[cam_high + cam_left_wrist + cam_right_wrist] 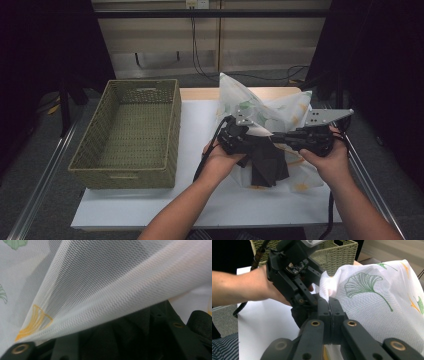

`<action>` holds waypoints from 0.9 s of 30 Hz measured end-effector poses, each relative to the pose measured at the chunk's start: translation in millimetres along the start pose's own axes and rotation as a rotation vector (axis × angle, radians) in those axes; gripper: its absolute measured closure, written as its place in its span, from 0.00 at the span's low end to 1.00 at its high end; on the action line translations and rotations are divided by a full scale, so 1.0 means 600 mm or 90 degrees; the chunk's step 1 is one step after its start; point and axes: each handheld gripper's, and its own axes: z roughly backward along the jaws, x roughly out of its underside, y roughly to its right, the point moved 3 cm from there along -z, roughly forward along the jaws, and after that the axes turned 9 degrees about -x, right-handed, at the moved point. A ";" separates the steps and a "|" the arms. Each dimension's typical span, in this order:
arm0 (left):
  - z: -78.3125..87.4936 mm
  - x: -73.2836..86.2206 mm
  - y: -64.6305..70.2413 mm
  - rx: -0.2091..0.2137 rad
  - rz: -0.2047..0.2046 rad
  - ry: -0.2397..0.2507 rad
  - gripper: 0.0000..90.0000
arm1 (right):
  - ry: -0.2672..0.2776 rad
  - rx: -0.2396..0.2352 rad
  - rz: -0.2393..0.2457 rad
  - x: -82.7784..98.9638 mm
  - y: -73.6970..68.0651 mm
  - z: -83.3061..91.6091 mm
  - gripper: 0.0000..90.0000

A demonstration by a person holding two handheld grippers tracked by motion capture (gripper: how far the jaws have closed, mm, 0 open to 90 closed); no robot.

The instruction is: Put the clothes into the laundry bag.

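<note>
The right tool (329,303) is standing with its jaws pressed together, pinching a fold of the white mesh bag (372,302) at its edge. The bag, printed with green and yellow leaves, is rising just beyond this tool's tips and spreading away to its right side. The left tool (312,293) is sitting directly ahead of the right tool, its tips right beside the pinched fold. In the left gripper view the mesh is stretching across directly in front of the left tool, with the fabric lying over its jaws; whether the pads are pressing on the fabric cannot be told. In the high view the left tool (240,135) and right tool (280,137) are meeting tip to tip over the bag (250,102), and a dark cloth (267,165) is hanging just beneath both tools. The woven basket (130,135) is standing on the table (195,145), well apart from the left tool on its outer side.
</note>
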 end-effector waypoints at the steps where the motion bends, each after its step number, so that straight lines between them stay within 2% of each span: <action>1: 0.004 0.002 0.001 0.001 -0.005 -0.010 0.52 | 0.000 -0.002 0.000 0.001 0.000 0.000 1.00; 6: 0.021 0.013 0.009 0.019 -0.017 -0.028 0.40 | 0.003 -0.003 -0.003 0.002 0.000 0.001 1.00; 10: 0.042 0.020 0.012 0.022 -0.034 -0.032 0.34 | 0.006 -0.003 -0.004 0.002 0.000 0.003 1.00; 11: 0.045 0.021 0.012 0.026 -0.032 -0.027 0.33 | 0.007 -0.004 -0.003 0.002 0.000 0.003 1.00; 16: 0.069 0.033 0.015 0.036 -0.041 -0.029 0.30 | 0.007 -0.005 -0.005 0.003 0.001 0.004 1.00; 19: 0.078 0.041 0.017 0.026 -0.057 -0.040 0.29 | 0.006 -0.007 -0.007 0.005 0.001 0.003 1.00; 21: 0.082 0.049 0.016 0.029 -0.055 -0.038 0.29 | 0.004 -0.010 -0.006 0.006 -0.001 0.002 1.00; 27: 0.100 0.064 0.004 0.015 -0.049 -0.031 0.29 | -0.008 -0.012 -0.004 0.014 -0.006 0.001 1.00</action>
